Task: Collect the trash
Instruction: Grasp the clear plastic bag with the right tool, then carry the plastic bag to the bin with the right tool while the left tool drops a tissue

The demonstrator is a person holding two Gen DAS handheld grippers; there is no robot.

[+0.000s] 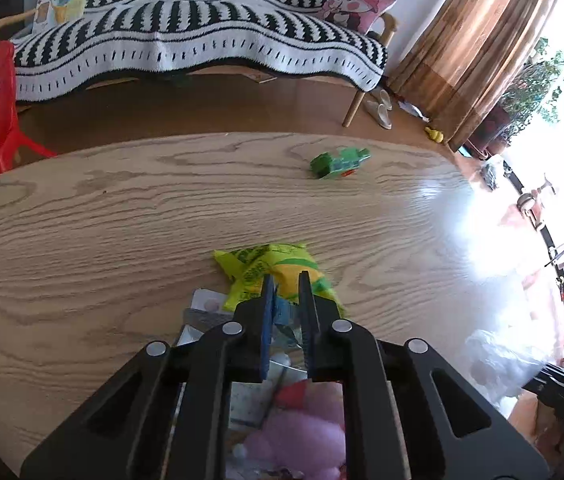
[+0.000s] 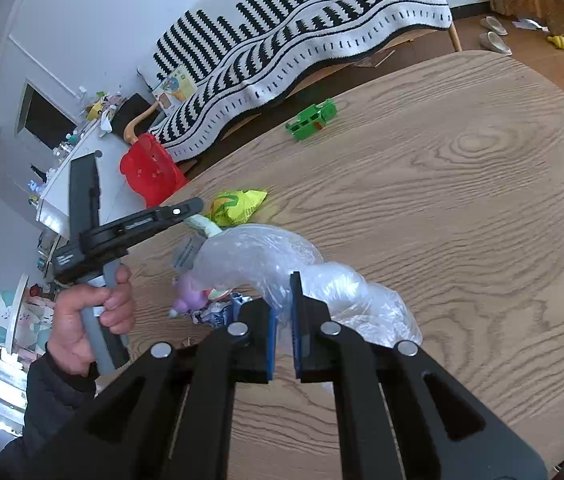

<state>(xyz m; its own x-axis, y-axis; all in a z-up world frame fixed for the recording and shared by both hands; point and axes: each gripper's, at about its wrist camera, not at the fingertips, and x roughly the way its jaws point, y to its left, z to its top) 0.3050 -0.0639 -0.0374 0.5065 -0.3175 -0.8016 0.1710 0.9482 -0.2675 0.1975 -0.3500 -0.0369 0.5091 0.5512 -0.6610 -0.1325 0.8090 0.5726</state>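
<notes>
Left wrist view showed the left gripper clamped on the yellow wrapper; the right gripper, pinching the clear bag, lay just right.

Right gripper jaws clamp a clear plastic bag.

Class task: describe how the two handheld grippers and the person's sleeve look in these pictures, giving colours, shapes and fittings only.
Both the left gripper and right gripper have black angular linkage arms with slotted cut-outs, round silver pins and blue ribbed pads on the fingers. The left gripper has a grey handle. The sleeve is dark.
</notes>
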